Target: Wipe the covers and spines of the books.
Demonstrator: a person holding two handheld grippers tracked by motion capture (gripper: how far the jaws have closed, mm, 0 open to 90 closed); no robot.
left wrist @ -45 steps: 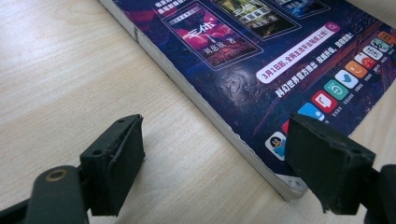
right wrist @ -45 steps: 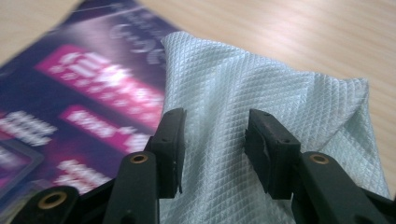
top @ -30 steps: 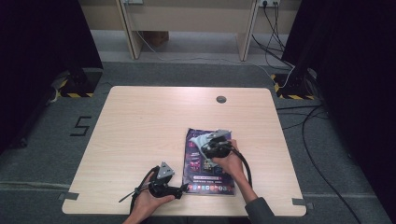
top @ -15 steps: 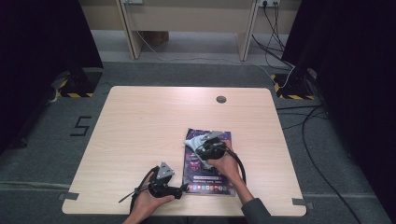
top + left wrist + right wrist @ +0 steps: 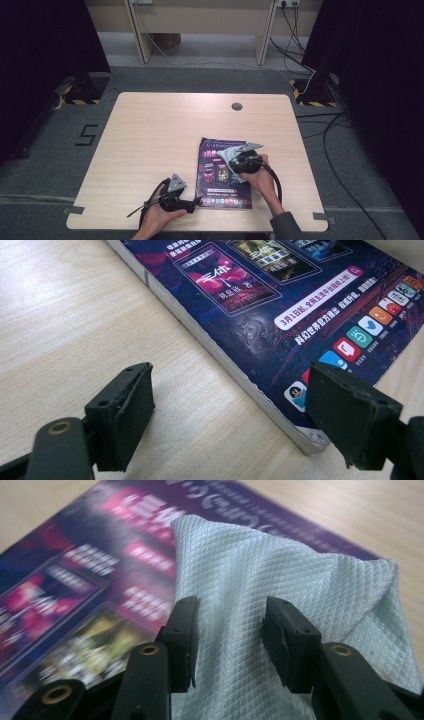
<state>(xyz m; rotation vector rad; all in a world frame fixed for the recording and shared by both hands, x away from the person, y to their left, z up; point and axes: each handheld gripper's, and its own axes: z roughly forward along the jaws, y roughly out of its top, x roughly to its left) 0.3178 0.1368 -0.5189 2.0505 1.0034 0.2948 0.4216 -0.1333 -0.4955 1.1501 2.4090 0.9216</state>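
- Left tongs [image 5: 196, 202], lower left of centre in the high view: I hold them low over the bench [image 5: 150, 135], lying nearly flat and pointing toward the lower left corner of the magazine [image 5: 224, 175]. In the left gripper view [image 5: 227, 415] the jaws stand wide apart, released, with bare wood and the magazine's corner between them; the right-hand pad hangs over the cover near that corner, and I cannot tell whether it touches.
- Magazine, centre right of the high view: it lies flat on the bench, closed, with a dark purple cover facing up and its page edges visible in the left gripper view [image 5: 280, 305].
- Cloth [image 5: 280, 595], a pale, diamond-textured piece: it rests on the upper part of the magazine cover, bunched into a peak.
- Right tongs [image 5: 230, 159], right of centre in the high view: in the right gripper view [image 5: 229, 640] the jaws are partly closed with a fold of the cloth between them, grasping it.
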